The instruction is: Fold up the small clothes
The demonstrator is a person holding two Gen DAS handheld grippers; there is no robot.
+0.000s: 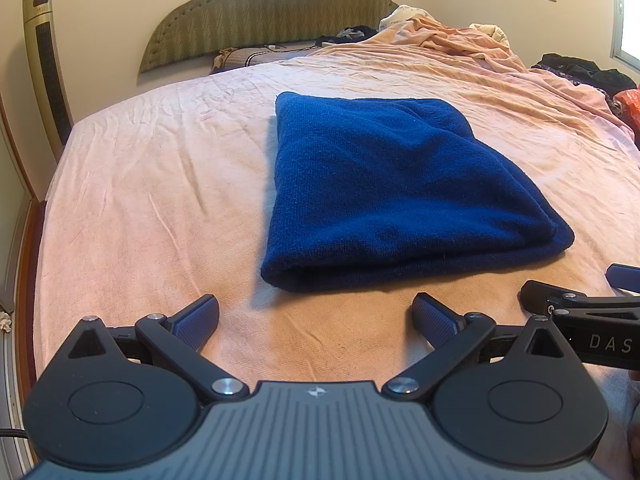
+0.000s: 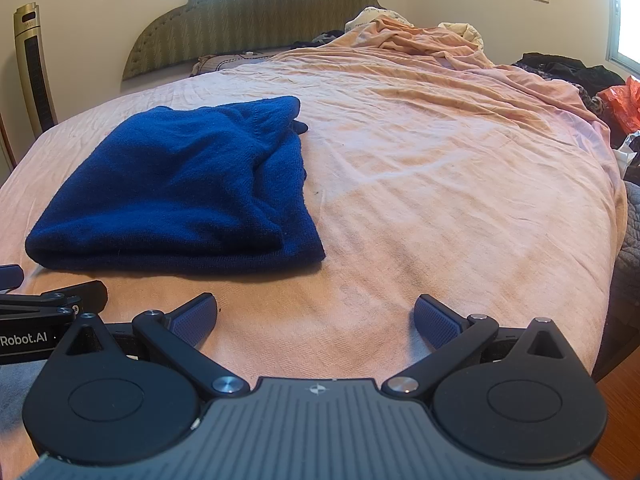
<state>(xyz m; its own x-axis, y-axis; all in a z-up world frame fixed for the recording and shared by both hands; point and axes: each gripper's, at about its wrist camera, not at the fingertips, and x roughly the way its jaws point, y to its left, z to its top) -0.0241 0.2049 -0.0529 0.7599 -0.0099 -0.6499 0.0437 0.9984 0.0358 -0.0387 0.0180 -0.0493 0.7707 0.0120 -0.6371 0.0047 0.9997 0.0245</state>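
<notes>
A dark blue knitted garment (image 1: 396, 188) lies folded into a thick rectangle on the pink bed sheet (image 1: 160, 200). My left gripper (image 1: 316, 316) is open just short of its near folded edge, holding nothing. In the right wrist view the same blue garment (image 2: 180, 188) lies ahead and to the left, with looser layers along its right side. My right gripper (image 2: 316, 316) is open over bare sheet (image 2: 440, 200), to the right of the garment. Each gripper's side shows at the edge of the other's view.
A padded headboard (image 1: 264, 12) and a tall gold fan (image 1: 46, 64) stand at the far left. A rumpled peach blanket (image 2: 432, 44) and dark clothes (image 2: 568, 68) with an orange bag (image 2: 620, 104) pile at the far right. The bed's right edge drops to a wooden floor (image 2: 616, 408).
</notes>
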